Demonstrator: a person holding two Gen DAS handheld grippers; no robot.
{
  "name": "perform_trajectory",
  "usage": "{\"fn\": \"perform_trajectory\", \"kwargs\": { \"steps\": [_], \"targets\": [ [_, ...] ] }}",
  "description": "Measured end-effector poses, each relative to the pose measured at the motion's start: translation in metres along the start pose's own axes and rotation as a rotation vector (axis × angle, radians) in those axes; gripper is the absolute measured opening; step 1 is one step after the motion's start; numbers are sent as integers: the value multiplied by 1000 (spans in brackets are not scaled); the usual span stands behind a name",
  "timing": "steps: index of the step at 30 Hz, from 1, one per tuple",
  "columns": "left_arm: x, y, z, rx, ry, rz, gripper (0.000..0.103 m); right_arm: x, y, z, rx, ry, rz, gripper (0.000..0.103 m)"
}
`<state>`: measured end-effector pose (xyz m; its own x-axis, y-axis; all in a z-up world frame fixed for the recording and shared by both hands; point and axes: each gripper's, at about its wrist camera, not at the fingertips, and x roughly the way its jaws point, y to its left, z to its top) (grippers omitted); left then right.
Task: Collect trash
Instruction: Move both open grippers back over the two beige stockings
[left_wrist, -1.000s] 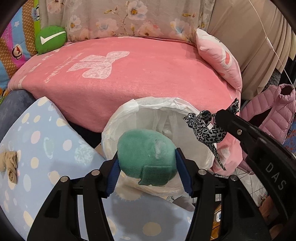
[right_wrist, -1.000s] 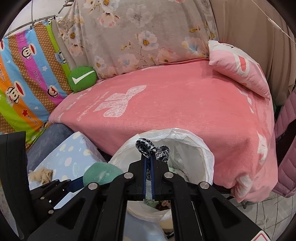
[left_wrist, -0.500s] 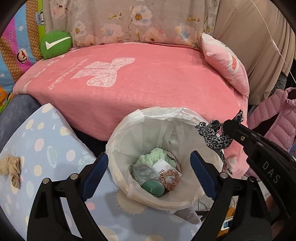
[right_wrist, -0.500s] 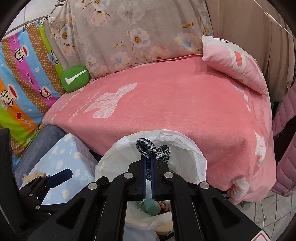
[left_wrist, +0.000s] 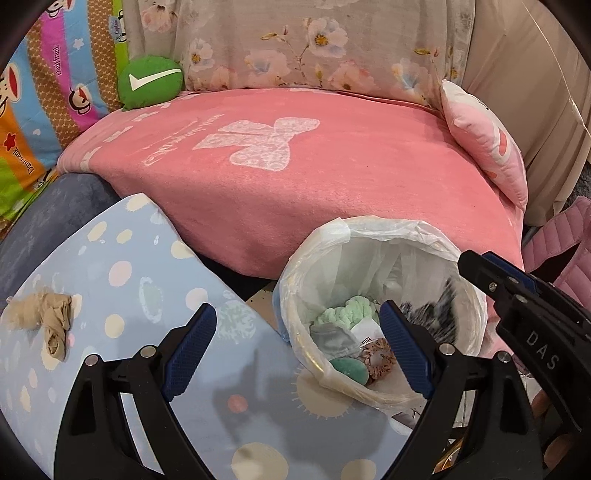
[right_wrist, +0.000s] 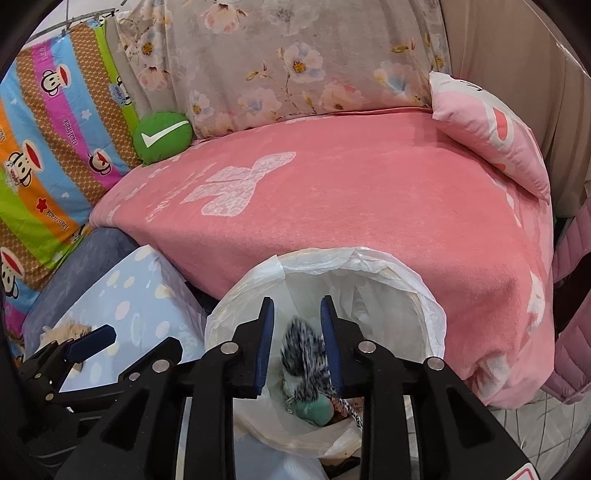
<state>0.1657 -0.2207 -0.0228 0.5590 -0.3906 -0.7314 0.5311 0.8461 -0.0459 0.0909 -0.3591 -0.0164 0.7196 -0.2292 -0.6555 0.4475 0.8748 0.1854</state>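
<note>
A white-lined trash bin (left_wrist: 328, 240) (right_wrist: 417, 288) stands against the pink bed. Inside lie a green ball (left_wrist: 349, 369) (right_wrist: 314, 408), mint cloth (left_wrist: 347, 312), grey cloth and a scrunchie. My right gripper (right_wrist: 297, 317) is open above the bin; the leopard-print cloth (right_wrist: 304, 362) falls, blurred, between its fingers; it also shows in the left wrist view (left_wrist: 432, 314). My left gripper (left_wrist: 297, 332) is open and empty at the bin's left rim. A crumpled beige stocking (left_wrist: 48, 319) (right_wrist: 61, 330) lies on the blue dotted cushion (left_wrist: 129, 277).
The pink blanket-covered bed (left_wrist: 314, 166) fills the back, with a pink pillow (left_wrist: 484, 140) at right and a green round cushion (left_wrist: 149, 81) at left. A pink quilted jacket (left_wrist: 561, 251) hangs right of the bin. A striped cartoon blanket (right_wrist: 44, 147) is at the left.
My left gripper dropped the green ball into the bin and shifted left, open. My right gripper has opened and the leopard-print cloth is falling into the bin.
</note>
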Motion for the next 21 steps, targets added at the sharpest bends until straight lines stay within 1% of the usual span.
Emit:
{"fn": "perform_trajectory", "kwargs": {
  "steps": [3,8,12,16,18,21],
  "targets": [
    [-2,7,-2,-11,0,8,86,-2,4,0,-7,-1,2,33],
    [-8,17,-4,-25,-11,17,86,-8,14,1,-19,-10,9,36],
    [-15,28,-6,-37,-21,28,86,-12,28,-2,-56,-14,4,43],
    [-20,42,-9,-58,-27,42,86,-16,44,-7,-91,-15,3,45],
    [-23,50,-11,-70,-30,51,86,-16,51,-10,-107,-13,4,49],
    [-28,64,-13,-89,-36,62,86,-17,63,-14,-128,-7,14,50]
  ]
}}
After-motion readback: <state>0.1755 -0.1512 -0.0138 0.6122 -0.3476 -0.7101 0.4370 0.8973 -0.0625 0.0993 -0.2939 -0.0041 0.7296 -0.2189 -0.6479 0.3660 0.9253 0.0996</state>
